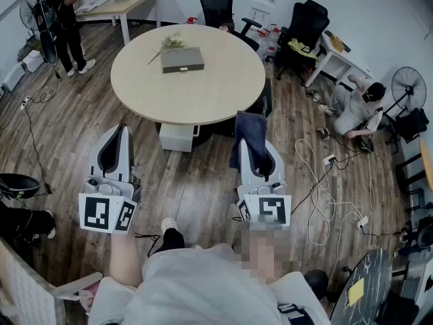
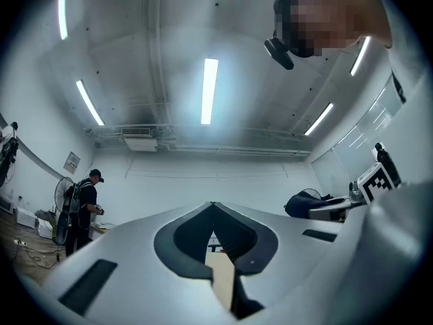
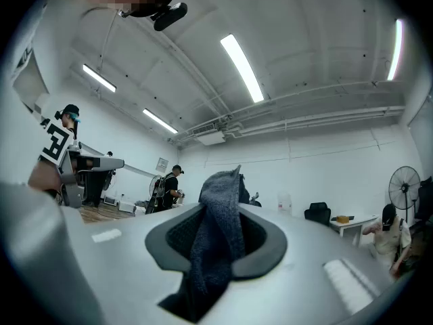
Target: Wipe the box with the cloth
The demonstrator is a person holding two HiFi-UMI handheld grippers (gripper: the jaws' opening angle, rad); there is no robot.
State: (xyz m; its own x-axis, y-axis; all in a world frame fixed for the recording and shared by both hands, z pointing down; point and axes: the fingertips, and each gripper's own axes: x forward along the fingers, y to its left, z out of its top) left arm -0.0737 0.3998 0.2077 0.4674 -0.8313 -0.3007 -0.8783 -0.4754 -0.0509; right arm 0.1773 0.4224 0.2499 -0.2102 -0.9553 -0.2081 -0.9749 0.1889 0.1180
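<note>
A flat grey box (image 1: 182,59) lies on the far half of the round beige table (image 1: 203,93), next to a small dried sprig (image 1: 172,42). Both grippers hang over the wooden floor, short of the table's near edge. My right gripper (image 1: 254,141) is shut on a dark blue cloth (image 1: 249,131), which drapes over its tips. In the right gripper view the cloth (image 3: 220,229) fills the gap of that gripper (image 3: 223,181) and sticks up above it. My left gripper (image 1: 122,131) is shut, and in its own view this gripper (image 2: 213,205) holds nothing.
A person (image 1: 64,19) stands by a desk at the far left. Another person (image 1: 355,103) sits on the floor at the right. Behind the table are office chairs (image 1: 220,2), and a fan (image 1: 408,87) stands at the right. White cables (image 1: 325,195) trail across the floor beside my right gripper.
</note>
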